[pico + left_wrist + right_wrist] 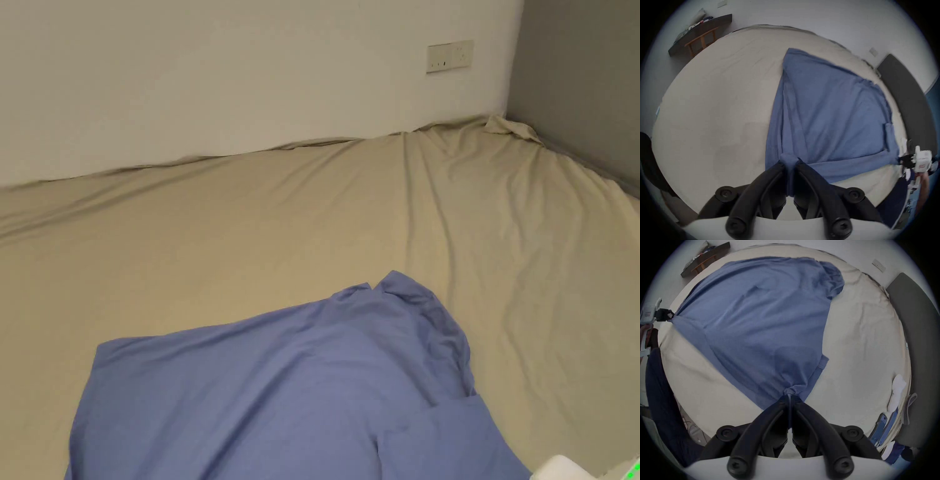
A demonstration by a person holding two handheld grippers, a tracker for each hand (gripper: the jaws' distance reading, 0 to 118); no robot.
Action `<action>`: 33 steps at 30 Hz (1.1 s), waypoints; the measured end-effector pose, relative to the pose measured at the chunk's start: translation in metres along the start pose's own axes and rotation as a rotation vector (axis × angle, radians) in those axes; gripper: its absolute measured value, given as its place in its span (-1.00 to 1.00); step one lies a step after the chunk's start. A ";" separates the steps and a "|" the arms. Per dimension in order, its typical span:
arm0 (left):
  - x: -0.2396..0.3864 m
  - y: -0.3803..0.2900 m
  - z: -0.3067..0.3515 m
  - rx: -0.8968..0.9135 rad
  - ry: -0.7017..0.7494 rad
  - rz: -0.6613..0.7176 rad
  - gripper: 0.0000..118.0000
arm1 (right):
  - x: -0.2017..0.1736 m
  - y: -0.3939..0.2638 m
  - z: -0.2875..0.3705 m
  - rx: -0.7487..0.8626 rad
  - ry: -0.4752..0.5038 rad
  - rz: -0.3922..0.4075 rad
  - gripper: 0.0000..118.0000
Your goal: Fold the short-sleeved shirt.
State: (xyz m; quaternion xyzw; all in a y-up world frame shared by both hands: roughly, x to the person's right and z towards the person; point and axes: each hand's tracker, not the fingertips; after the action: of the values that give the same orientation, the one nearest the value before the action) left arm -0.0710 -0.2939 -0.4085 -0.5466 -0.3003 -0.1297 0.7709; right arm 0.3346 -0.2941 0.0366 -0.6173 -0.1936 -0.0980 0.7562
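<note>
Blue shirt [281, 387] spread on the bed [250, 237], near edge stretched between both grippers. Left gripper [789, 160] pinches one bunched corner, right gripper [790, 394] the other, held apart just above the bed.

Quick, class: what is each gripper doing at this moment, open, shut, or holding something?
Left gripper: shut on a bunched edge of the blue shirt.
Right gripper: shut on another bunched edge of the same shirt, stretched between the two over the bed sheet.
</note>
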 end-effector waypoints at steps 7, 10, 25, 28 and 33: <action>-0.010 -0.003 -0.017 -0.006 -0.013 0.064 -0.96 | 0.003 0.002 -0.014 -0.041 0.028 -0.036 -0.92; -0.013 -0.007 -0.019 0.023 -0.011 0.131 -0.77 | -0.003 0.007 -0.019 -0.061 0.001 -0.007 -0.92; 0.042 -0.047 0.156 0.455 0.058 -0.028 0.30 | -0.037 -0.024 0.179 0.740 -0.056 -0.296 0.52; 0.058 -0.068 0.136 0.422 0.038 -0.031 -1.00 | -0.064 -0.028 0.166 0.729 -0.030 -0.340 -0.97; 0.043 -0.069 0.108 0.314 -0.088 0.096 -1.00 | -0.084 -0.024 0.150 0.678 0.195 -0.361 -0.96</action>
State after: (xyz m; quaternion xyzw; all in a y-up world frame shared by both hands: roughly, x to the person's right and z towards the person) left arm -0.1083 -0.2144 -0.3050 -0.4385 -0.3238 -0.0201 0.8381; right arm 0.2237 -0.1613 0.0482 -0.2763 -0.2477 -0.2180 0.9026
